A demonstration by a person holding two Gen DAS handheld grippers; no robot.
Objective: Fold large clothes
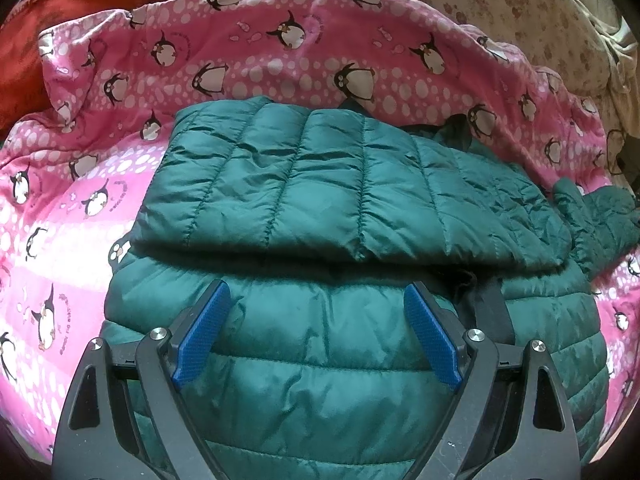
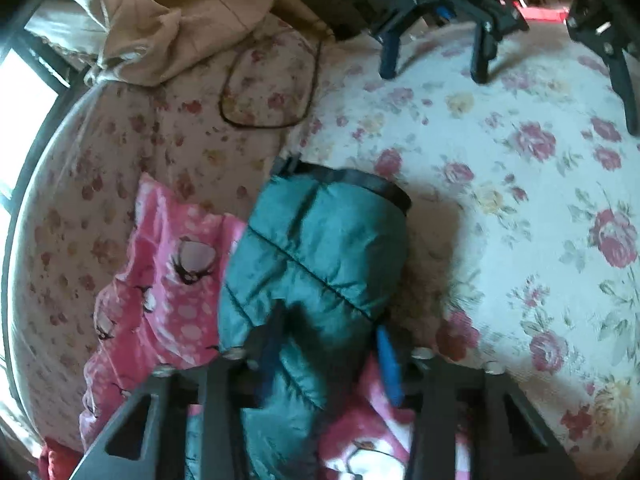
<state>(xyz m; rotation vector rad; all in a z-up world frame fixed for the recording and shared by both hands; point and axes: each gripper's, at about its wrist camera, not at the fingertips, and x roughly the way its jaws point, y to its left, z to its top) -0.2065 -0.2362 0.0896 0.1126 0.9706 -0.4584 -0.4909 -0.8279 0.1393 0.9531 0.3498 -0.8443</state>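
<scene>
Green puffer jacket (image 1: 352,200): partly folded on the penguin blanket (image 1: 280,52), one panel laid over the body. Sleeve (image 2: 316,256): clamped in the right gripper (image 2: 332,356), apparently for folding inward. Left gripper (image 1: 318,320): jaws wide apart above the jacket, holding nothing.

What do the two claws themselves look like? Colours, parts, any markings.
Both are the same build. The left claw has black plastic fingers with triangular cut-outs, silver round bolts at the pivots, and blue pads with a fine grid texture. The right claw shows the same black frame, silver bolts and blue pads, blurred here. No cables, labels, hands or sleeves show.
</scene>
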